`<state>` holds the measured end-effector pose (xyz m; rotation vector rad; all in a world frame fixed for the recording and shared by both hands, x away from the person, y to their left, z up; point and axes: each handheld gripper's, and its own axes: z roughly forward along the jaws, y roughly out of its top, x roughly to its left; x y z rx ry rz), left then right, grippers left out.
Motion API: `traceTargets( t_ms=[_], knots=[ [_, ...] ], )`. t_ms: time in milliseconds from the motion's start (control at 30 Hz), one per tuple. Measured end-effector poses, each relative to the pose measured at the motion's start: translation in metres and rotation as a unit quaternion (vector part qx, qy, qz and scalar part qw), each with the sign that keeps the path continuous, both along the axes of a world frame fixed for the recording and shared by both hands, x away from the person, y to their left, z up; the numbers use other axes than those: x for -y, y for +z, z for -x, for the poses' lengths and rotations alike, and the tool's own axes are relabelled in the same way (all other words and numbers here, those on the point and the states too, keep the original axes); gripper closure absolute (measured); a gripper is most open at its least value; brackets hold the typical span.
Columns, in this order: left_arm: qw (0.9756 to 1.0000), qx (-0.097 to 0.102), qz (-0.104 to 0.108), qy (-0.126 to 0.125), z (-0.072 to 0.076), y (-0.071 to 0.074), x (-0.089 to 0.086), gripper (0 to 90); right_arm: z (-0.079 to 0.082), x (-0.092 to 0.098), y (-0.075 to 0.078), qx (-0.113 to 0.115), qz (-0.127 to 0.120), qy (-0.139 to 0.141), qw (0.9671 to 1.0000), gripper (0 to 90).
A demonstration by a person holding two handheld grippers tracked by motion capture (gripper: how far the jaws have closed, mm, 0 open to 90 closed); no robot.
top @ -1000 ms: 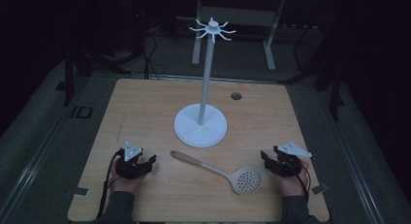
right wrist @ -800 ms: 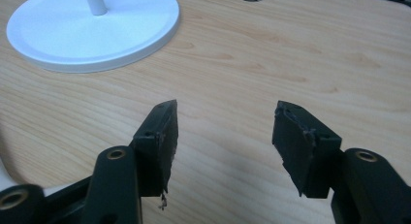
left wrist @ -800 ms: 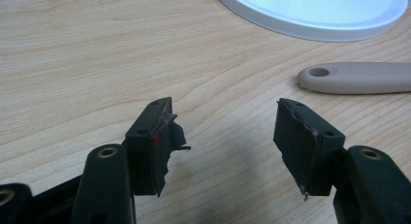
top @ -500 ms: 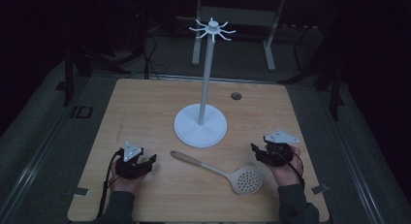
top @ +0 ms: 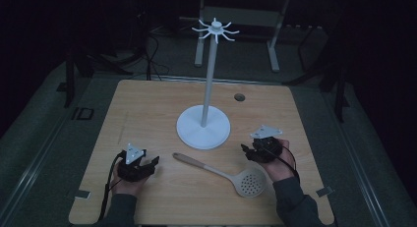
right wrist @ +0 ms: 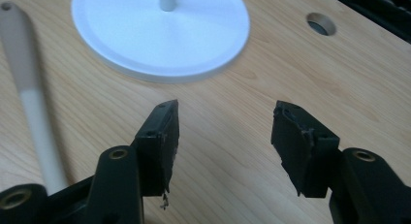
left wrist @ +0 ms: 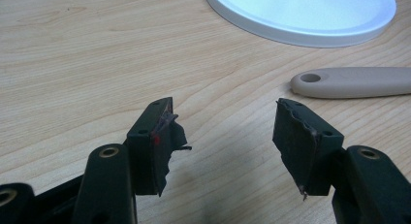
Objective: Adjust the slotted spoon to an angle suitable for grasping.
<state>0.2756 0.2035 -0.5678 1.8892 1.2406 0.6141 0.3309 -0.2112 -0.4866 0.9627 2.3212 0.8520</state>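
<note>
A beige skimmer spoon (top: 223, 173) lies on the wooden table (top: 147, 114), its handle (left wrist: 351, 82) pointing left and its perforated bowl (top: 252, 182) at the right. Behind it stands a white rack (top: 203, 126) with a round base (right wrist: 160, 30), a tall post and a ring of hooks (top: 215, 29) on top. My left gripper (top: 147, 164) rests on the table left of the handle, open (left wrist: 225, 136) and holding nothing. My right gripper (top: 248, 151) hovers just above the bowl's far side, open (right wrist: 223, 136) with bare wood between its fingers.
A round cable hole (top: 239, 97) sits in the table at the back right, also visible in the right gripper view (right wrist: 321, 23). Dark floor, cables and frame legs surround the table. Bare wood lies between the rack base and both grippers.
My right gripper has moved left and forward from the table's right front corner to beside the spoon's bowl. The left gripper, the spoon and the rack have stayed put.
</note>
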Motion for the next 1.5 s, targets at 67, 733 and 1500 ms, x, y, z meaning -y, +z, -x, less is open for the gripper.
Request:
traceTargets(
  t_ms=[67, 733, 1500],
  knots=[
    [1.0, 0.001, 0.001, 0.0, 0.0, 0.0, 0.0, 40.8, -0.002, -0.005, 0.001, -0.004, 0.001, 0.008, 1.0, 43.2],
    [1.0, 0.003, 0.002, -0.002, 0.0, 0.001, -0.001, 40.8, -0.019, -0.057, 0.015, -0.053, 0.013, 0.095, 0.994, 51.5],
    [1.0, 0.004, 0.006, -0.004, 0.0, 0.002, -0.001, 40.8, -0.025, -0.105, -0.004, -0.108, 0.086, 0.16, 0.9774, 53.4]
  ],
)
